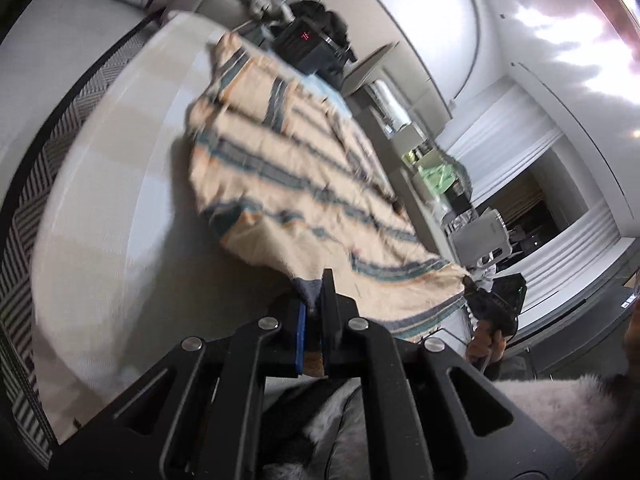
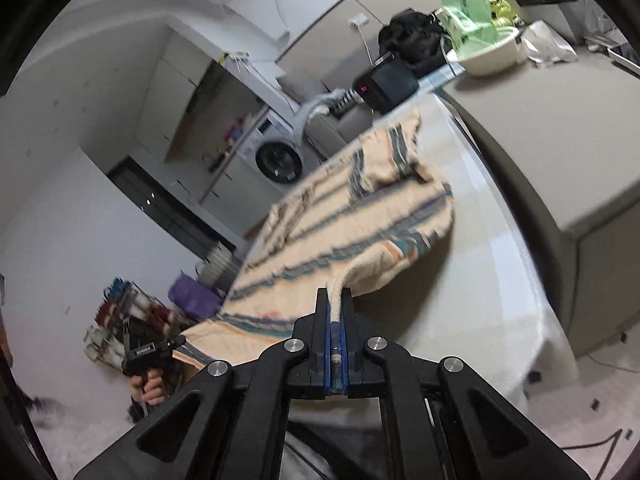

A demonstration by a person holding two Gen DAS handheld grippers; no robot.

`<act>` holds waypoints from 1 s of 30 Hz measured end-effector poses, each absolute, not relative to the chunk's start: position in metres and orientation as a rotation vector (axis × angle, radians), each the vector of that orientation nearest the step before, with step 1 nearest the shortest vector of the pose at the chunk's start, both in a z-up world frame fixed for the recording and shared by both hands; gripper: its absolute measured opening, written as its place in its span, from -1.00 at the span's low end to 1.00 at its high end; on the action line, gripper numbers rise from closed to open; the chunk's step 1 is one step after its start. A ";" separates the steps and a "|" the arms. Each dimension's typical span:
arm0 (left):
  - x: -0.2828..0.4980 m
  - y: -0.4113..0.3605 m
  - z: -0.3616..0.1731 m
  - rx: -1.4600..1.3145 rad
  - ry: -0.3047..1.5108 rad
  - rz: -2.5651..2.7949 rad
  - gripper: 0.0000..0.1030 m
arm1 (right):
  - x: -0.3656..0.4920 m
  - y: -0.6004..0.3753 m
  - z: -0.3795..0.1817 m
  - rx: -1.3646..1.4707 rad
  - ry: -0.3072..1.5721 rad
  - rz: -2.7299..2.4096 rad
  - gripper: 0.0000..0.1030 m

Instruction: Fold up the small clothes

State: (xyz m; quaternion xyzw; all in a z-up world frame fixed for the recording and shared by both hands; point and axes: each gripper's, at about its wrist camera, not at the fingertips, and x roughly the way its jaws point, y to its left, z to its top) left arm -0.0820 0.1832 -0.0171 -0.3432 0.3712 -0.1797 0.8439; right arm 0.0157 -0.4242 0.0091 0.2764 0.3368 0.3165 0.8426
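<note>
I have the left gripper [image 1: 316,300] clamped fully on the dark hem corner of the striped garment [image 1: 288,184]; the right gripper [image 2: 335,312] is pinched tight on a cream edge of it [image 2: 340,216]; this spreads the near edge taut for a fold. The far end lies on the white table [image 1: 120,200], towards its far edge; the near end hangs lifted.

Black left claw [image 1: 316,312], blue pads, silver screws, matching right claw [image 2: 335,312]
</note>
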 end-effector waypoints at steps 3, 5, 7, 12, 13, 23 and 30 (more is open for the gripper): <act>-0.072 0.188 -0.001 -0.714 0.747 -0.380 -0.95 | 0.025 -0.416 0.019 0.633 0.654 0.666 -0.93; -0.063 0.193 0.010 -0.712 0.717 -0.378 -0.95 | 0.035 -0.415 0.028 0.663 0.609 0.653 -0.93; -0.051 0.197 0.020 -0.700 0.696 -0.374 -0.95 | 0.046 -0.415 0.036 0.704 0.565 0.634 -0.93; -0.016 0.211 0.043 -0.702 0.640 -0.358 -0.95 | 0.074 -0.410 0.057 0.736 0.482 0.573 -0.93; -0.008 0.215 0.046 -0.707 0.629 -0.355 -0.95 | 0.081 -0.409 0.061 0.742 0.469 0.561 -0.93; 0.091 0.255 0.057 -0.789 0.584 -0.303 -0.95 | 0.174 -0.392 0.086 0.777 0.428 0.418 -0.93; 0.188 0.275 0.049 -0.821 0.564 -0.261 -0.95 | 0.261 -0.371 0.091 0.759 0.466 0.353 -0.93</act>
